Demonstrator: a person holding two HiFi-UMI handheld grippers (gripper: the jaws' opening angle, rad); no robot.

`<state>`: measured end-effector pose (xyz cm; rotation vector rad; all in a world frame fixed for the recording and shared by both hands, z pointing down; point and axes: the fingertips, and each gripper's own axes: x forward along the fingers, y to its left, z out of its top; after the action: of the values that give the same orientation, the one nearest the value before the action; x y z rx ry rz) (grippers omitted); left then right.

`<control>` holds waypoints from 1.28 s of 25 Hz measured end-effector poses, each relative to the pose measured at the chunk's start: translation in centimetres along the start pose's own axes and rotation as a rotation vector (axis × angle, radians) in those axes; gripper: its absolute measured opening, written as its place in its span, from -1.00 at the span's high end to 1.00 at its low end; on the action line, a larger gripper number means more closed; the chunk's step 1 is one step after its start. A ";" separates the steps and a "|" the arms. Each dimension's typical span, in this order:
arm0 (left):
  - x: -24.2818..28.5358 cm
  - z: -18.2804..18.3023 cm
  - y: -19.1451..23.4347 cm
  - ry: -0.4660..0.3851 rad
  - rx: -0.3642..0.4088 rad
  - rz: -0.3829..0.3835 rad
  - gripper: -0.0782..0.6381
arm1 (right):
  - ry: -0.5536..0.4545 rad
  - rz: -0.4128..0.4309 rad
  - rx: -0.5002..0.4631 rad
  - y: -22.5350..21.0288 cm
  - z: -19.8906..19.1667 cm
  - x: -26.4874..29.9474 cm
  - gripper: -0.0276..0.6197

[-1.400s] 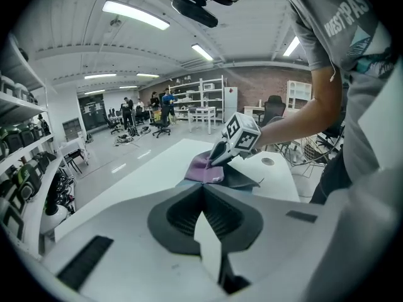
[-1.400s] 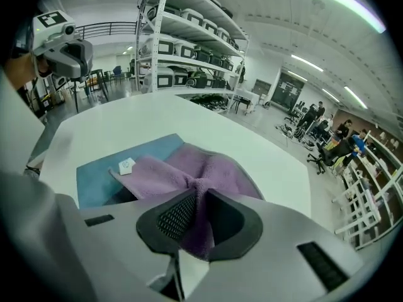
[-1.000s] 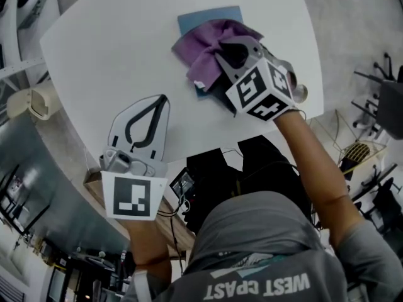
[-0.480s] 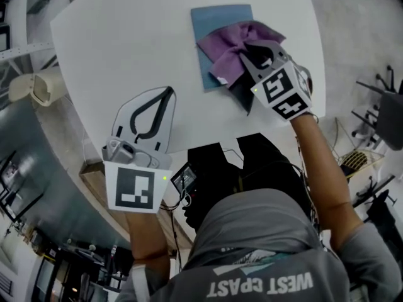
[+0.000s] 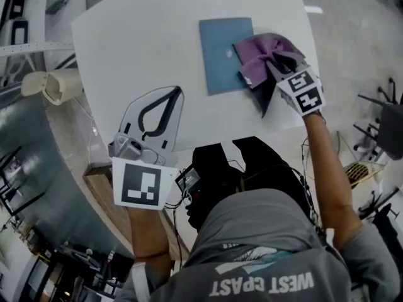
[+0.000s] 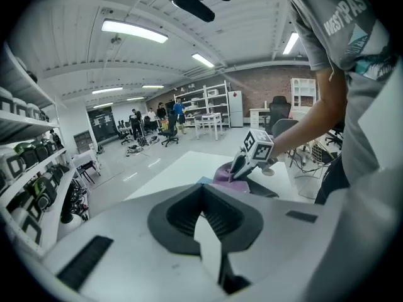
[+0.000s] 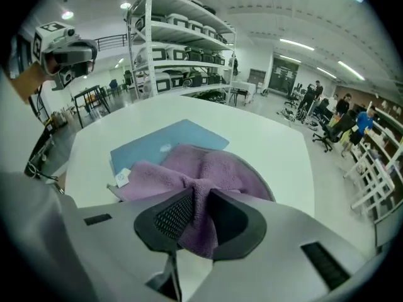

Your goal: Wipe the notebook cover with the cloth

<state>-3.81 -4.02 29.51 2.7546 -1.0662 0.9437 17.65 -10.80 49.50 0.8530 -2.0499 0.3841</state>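
Objects on the round white table (image 5: 126, 55) number two: one flat blue notebook (image 5: 223, 55) and one purple fleecy cloth (image 5: 264, 52). The cloth overlaps the notebook's right edge, and the rest of it spreads onto the tabletop. Two hand-held grippers are in view. The right gripper (image 5: 277, 65) has a bunched fold of the cloth pinched between its jaws, which have just been opening a little. The left gripper (image 5: 178, 90) hangs over bare table well apart from the notebook, jaw tips together with nothing between them.

The right gripper view alone shows a small white label (image 7: 122, 178) at the cloth's corner and the ribbed pad against the fabric. The left gripper view alone shows the right gripper from the side, nose down on the cloth. The head view alone gives the notebook's full outline.

Around the table lies a large lit workroom with white shelving racks (image 7: 182, 49), office chairs and several people far off.
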 end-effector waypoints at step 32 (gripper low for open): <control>-16.8 10.9 -3.8 -0.136 0.134 0.311 0.78 | -0.658 0.079 -0.333 9.3 21.5 -34.2 0.82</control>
<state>-5.38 6.26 12.00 2.8477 -1.5437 0.8972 11.88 -1.18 9.59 0.7503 -2.6527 -0.2352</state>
